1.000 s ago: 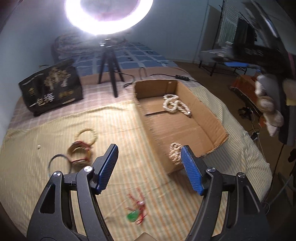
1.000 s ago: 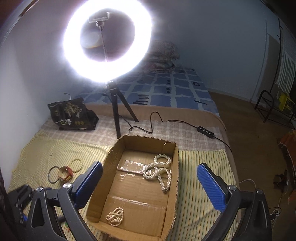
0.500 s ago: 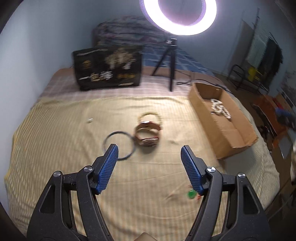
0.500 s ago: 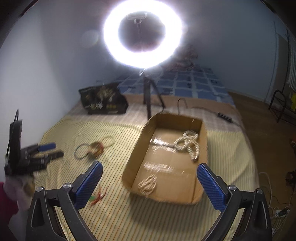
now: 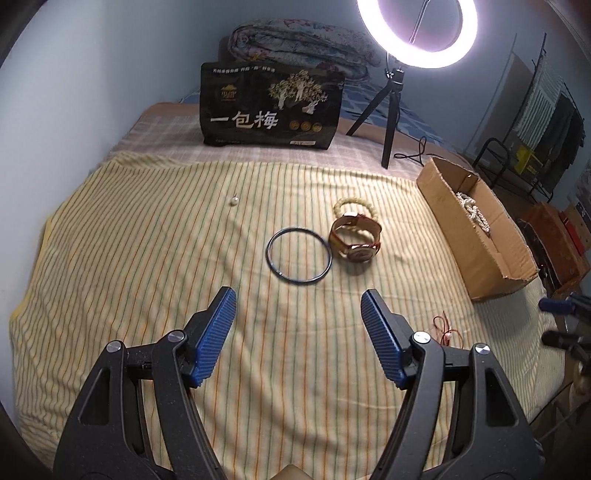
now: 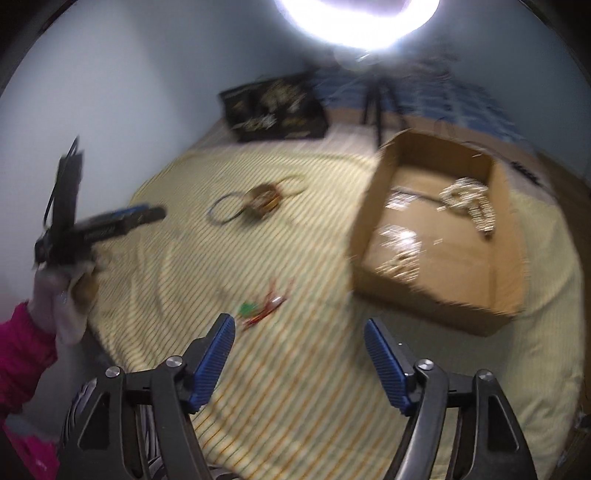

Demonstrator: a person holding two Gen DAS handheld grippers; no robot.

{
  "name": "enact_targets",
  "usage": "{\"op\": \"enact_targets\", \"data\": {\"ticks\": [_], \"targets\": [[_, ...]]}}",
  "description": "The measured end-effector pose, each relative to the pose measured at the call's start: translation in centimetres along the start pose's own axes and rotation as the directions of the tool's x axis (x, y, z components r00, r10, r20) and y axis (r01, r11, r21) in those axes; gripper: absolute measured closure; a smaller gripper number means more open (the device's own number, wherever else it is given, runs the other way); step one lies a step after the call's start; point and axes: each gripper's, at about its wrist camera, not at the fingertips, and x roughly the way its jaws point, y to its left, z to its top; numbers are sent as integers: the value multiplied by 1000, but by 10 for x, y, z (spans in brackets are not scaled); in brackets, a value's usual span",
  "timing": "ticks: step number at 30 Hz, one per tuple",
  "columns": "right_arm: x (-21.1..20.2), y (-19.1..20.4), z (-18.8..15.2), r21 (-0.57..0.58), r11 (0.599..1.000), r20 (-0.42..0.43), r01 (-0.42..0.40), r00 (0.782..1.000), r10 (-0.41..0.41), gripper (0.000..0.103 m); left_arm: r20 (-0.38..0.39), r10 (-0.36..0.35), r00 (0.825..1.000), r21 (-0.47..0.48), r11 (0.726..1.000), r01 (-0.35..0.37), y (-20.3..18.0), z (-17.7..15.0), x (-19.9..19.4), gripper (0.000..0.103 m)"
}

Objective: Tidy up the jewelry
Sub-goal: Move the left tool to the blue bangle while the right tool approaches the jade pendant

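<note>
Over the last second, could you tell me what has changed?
The left gripper swung from the cardboard box toward the dark ring bangle and brown-strapped watch. The right gripper pulled back from the box. Both stayed open and empty; the jewelry stayed put.

Ring light glows against pale blue wall.

The left gripper has swung from the cardboard box to the dark bangle, nearer now

Home bedroom: bed, folded quilt.
</note>
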Motion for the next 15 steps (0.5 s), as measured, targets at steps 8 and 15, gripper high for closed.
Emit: {"op": "enact_targets", "data": {"ticks": [8,15], "targets": [[50,34,-4,-97,988,-133,-124,985,111,46,-16,-5,1000,8,1000,5,8,-5,9,31],[82,35,-3,-80,985,-186,-150,974,133,56,-44,-9,999,-17,1000,9,19,2,31,31]]}}
